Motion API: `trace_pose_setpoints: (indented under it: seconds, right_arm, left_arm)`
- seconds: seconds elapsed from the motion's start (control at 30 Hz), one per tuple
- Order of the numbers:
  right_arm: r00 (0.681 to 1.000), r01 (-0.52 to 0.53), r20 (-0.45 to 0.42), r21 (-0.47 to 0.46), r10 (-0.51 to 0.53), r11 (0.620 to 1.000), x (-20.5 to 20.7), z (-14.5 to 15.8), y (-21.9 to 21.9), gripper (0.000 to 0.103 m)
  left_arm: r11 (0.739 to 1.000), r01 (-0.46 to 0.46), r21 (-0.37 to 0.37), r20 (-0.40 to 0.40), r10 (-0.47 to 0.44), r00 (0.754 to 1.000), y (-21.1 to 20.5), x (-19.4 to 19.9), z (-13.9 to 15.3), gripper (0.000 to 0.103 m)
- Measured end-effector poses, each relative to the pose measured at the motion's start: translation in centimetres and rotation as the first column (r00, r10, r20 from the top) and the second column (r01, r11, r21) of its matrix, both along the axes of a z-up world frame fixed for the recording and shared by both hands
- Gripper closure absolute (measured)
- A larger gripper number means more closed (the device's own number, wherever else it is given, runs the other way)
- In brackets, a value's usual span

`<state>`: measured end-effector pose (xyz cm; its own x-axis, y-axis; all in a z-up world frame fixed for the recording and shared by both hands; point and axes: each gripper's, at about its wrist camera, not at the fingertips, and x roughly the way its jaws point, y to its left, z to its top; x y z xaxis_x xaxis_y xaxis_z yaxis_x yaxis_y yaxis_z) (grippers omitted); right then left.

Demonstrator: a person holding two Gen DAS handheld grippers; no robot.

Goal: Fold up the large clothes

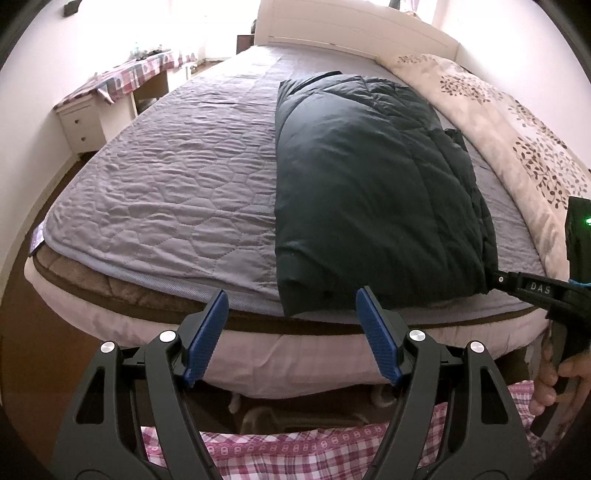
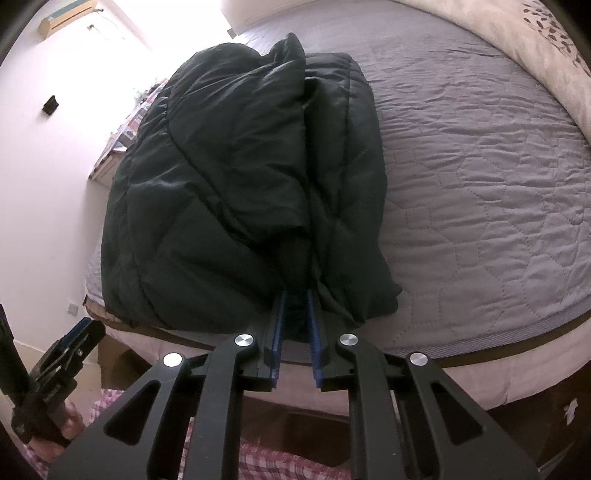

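A dark green puffer jacket (image 1: 369, 184) lies folded lengthwise on the grey quilted bed (image 1: 166, 177). It also fills the right wrist view (image 2: 240, 184). My left gripper (image 1: 290, 299) is open and empty, just off the bed's near edge by the jacket's near left corner. My right gripper (image 2: 295, 306) is shut on the jacket's near edge; it shows in the left wrist view (image 1: 495, 278) at the jacket's near right corner. The left gripper shows at the lower left of the right wrist view (image 2: 79, 328).
A cream floral duvet (image 1: 498, 122) lies along the bed's right side. A white headboard (image 1: 351, 29) stands at the far end. A desk with a checked cloth (image 1: 125, 77) stands to the far left. Pink checked fabric (image 1: 295, 454) is below the grippers.
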<state>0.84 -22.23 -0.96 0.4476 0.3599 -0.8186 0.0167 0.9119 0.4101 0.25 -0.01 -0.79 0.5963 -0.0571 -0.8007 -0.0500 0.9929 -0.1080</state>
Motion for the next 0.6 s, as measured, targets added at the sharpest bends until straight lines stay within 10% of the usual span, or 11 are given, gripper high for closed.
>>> trace_pose_setpoints:
  seconds: [0.43, 0.6]
  right_arm:
    - [1.000, 0.002, 0.003, 0.003, -0.002, 1.000, 0.2, -0.5, 0.0, 0.087]
    - [1.000, 0.015, 0.000, 0.005, -0.015, 1.000, 0.3, -0.9, 0.1, 0.087]
  left_arm:
    - [0.998, 0.043, -0.046, -0.061, -0.046, 0.997, 0.0, 1.1, -1.9, 0.032]
    - [0.991, 0.052, -0.126, -0.113, -0.067, 0.991, 1.0, 3.3, -3.5, 0.057]
